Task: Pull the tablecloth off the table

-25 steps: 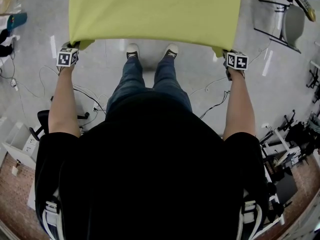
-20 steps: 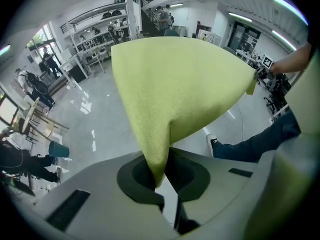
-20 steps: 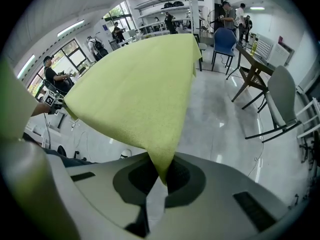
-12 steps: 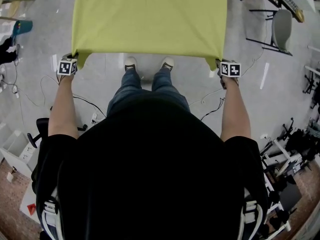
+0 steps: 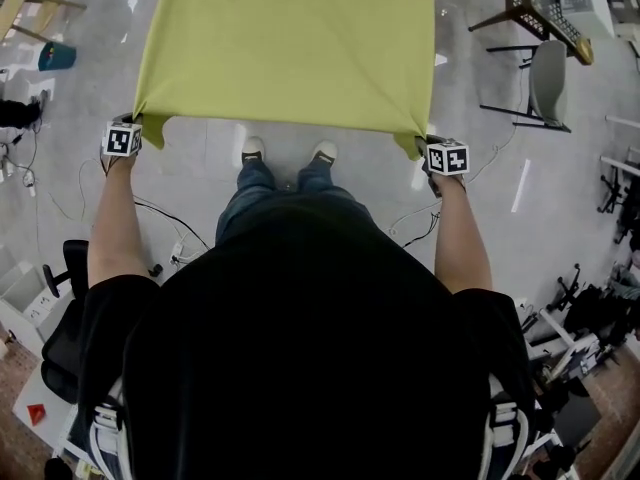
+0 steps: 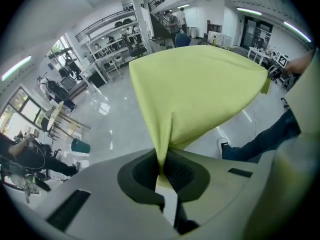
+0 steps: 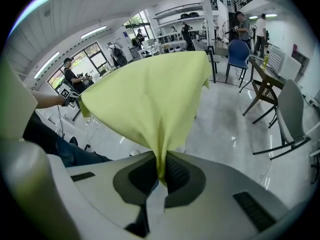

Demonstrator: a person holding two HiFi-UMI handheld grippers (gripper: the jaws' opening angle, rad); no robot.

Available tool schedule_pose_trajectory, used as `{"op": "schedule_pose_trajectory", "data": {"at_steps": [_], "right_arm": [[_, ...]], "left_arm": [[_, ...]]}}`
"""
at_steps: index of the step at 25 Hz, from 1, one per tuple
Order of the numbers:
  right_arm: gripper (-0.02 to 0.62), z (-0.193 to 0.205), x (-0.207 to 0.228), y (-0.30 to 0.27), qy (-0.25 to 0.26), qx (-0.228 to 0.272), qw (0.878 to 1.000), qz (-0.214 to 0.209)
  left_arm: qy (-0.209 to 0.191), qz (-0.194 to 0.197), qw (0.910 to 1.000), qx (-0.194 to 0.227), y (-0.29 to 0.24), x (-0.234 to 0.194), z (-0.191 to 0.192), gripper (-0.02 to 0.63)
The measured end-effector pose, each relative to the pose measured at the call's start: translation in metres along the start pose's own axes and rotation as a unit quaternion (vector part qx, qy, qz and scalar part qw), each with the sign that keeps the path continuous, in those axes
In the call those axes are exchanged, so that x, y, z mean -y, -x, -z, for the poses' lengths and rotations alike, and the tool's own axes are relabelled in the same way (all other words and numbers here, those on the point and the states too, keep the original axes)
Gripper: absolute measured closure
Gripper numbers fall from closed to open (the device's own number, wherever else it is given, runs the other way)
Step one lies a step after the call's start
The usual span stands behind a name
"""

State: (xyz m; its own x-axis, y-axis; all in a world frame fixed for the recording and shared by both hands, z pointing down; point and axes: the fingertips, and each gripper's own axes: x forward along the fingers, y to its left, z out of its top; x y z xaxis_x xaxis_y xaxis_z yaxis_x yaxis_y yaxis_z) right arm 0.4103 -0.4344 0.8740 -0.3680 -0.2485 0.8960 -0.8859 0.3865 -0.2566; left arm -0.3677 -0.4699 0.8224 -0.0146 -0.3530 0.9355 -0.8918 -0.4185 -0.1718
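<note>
A yellow-green tablecloth [image 5: 290, 43] hangs stretched in the air ahead of me, held by its two near corners. My left gripper [image 5: 135, 128] is shut on the left corner, and in the left gripper view the tablecloth [image 6: 200, 91] bunches down into the left gripper [image 6: 162, 171] between its dark pads. My right gripper [image 5: 428, 148] is shut on the right corner. In the right gripper view the tablecloth [image 7: 150, 96] funnels into the right gripper [image 7: 161, 176] the same way. No table shows under the cloth; its far edge runs out of the head view.
Grey floor lies below, with my shoes [image 5: 253, 150] near the cloth's near edge and cables [image 5: 165, 218] trailing at the left. A grey chair [image 5: 545, 83] and a small table [image 5: 530, 3] stand at the right. A teal bin [image 5: 57, 56] sits far left. People stand among shelves [image 6: 107, 41].
Both grippers have risen and drawn the cloth corners up and toward me. The cloth's near edge now sags in a curve between them and the cloth looks narrower.
</note>
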Motion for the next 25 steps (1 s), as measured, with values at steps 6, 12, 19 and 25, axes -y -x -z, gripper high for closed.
{"op": "schedule_pose_trajectory", "data": {"at_steps": [6,12,19,25], "right_arm": [[0.571,-0.001,-0.017,0.021,-0.003,0.031,0.999,0.005],[0.571,0.003,-0.041,0.049,-0.017,0.055,0.997,0.045],[0.571,0.016,-0.074,0.072,-0.04,0.091,0.992,0.073],[0.571,0.033,-0.1,0.094,-0.049,0.107,0.989,0.089]], "left_arm": [[0.007,-0.023,0.9994,0.026,0.031,-0.011,0.003,0.581],[-0.004,-0.005,0.9986,0.053,0.048,-0.015,0.022,0.581],[-0.041,0.006,0.9961,0.078,0.07,-0.023,0.035,0.581],[-0.04,0.002,0.9943,0.099,0.099,-0.028,0.047,0.581]]}}
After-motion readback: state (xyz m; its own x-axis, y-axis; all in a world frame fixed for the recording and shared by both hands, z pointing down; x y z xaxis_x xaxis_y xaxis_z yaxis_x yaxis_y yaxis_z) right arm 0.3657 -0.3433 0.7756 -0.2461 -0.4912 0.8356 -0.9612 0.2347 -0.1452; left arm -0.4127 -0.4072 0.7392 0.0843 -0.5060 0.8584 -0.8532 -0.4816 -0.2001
